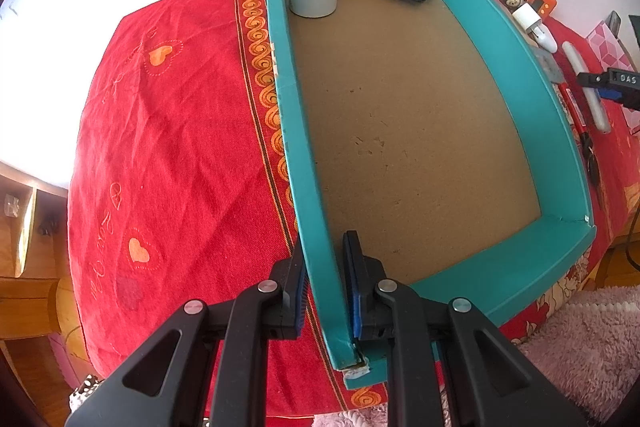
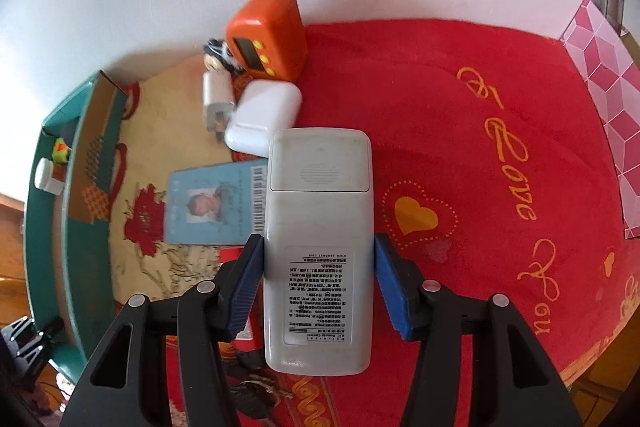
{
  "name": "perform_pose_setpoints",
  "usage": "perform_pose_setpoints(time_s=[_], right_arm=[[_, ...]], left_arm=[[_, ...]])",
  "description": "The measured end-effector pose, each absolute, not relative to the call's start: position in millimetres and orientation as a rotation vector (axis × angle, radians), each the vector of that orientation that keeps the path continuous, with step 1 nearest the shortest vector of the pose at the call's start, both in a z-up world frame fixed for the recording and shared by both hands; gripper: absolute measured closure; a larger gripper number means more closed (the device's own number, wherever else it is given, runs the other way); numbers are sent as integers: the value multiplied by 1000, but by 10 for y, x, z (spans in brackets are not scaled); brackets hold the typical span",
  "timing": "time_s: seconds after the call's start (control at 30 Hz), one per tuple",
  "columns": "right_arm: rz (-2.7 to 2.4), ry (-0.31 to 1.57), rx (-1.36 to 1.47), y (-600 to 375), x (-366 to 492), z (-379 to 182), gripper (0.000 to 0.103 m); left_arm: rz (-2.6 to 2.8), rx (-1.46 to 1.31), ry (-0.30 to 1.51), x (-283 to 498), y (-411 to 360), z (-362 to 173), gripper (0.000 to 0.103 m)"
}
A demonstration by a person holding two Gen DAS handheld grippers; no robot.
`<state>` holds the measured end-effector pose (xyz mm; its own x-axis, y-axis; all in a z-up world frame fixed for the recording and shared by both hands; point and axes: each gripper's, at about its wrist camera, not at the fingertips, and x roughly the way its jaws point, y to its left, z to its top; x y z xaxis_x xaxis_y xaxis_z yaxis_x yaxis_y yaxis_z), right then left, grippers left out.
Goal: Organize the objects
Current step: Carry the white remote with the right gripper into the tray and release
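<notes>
Our right claw point(image 2: 318, 283) is clamped on the smooth, hard, grey remote point(image 2: 319, 251), low in the middle of its frame; it could slip sideways. Our left claw point(image 1: 324, 287) pinches the thin teal box point(image 1: 516, 67) wall, which may bend. The red cloth point(image 1: 180, 131) looks soft, maybe over a desk.

A red cloth point(image 1: 168, 131) patterned with hearts and orange scrolls is spread over the surface. On it are set a teal tray point(image 1: 516, 75), an orange timer point(image 2: 266, 35), a white charger point(image 2: 264, 115), a card with a photo point(image 2: 212, 203), keys point(image 2: 256, 387) and a pink patterned box point(image 2: 612, 99).
</notes>
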<state>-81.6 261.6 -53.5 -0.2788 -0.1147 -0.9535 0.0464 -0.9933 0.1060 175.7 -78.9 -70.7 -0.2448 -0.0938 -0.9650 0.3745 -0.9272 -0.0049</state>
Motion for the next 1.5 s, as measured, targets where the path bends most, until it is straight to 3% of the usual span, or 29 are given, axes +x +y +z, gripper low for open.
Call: perform_pose_setpoints(time_s=[0.27,0.67,0.97,1.5], right_arm=[[-2363,-63,1706,2180,-1173,-91,47],[-2094,47,1572,798,-728,176,47],[-1981,147,1634,122,-685,-124,47],[-1935,109,1863,-476,-738,-773,47]], left_arm=[[-2234,1710,342,1854,-798,-679,88],[-2232,1701,347,1994,-797,-630,88],[-2234,1696,350,2071,-783,-606,88],[-2229,1686,360,2161,-781,-592,88]])
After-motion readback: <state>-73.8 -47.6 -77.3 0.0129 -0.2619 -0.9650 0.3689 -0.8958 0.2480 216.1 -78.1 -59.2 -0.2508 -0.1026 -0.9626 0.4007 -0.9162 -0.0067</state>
